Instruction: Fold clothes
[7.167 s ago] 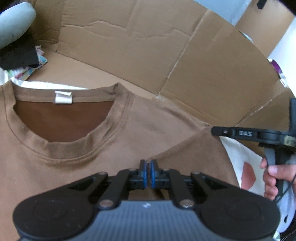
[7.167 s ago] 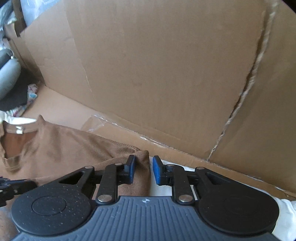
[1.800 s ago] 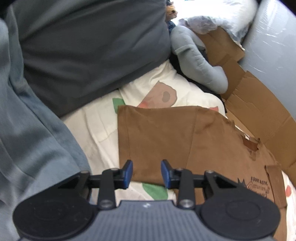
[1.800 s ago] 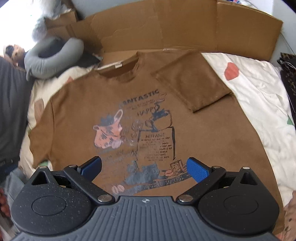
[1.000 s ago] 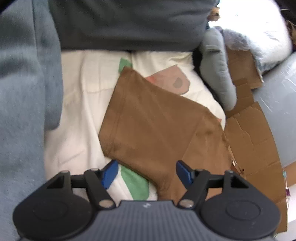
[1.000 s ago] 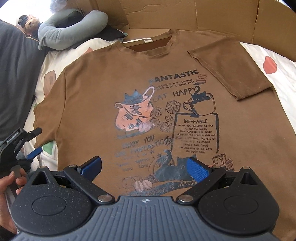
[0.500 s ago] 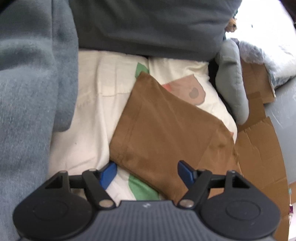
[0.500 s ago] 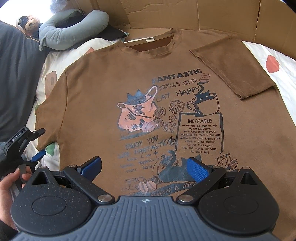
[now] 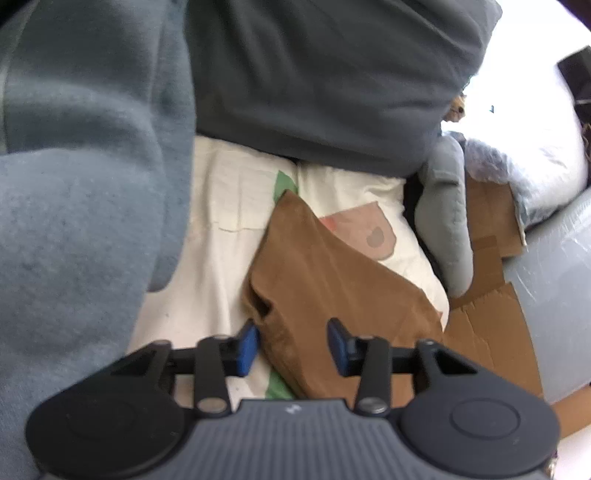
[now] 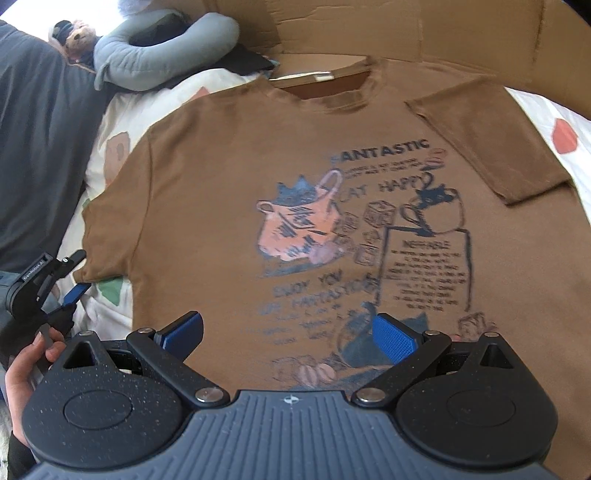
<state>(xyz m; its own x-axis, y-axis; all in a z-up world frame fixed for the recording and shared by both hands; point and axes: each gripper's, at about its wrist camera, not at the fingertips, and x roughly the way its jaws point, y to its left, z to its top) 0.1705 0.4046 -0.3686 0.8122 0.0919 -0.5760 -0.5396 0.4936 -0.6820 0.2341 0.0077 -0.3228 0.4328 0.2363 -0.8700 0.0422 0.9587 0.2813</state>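
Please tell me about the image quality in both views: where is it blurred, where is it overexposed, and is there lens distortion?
Left wrist view: the blue-grey sleeve near the lens is soft; the window corner at the upper right is burnt out to white. Right wrist view: the printed text on the brown cotton T-shirt is smeared and partly unreadable; the upper left corner is overexposed. Both fisheye views bend straight lines, for example the cardboard wall, and darken the corners.

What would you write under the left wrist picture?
Left gripper closing around the brown T-shirt's sleeve on the patterned bedsheet.
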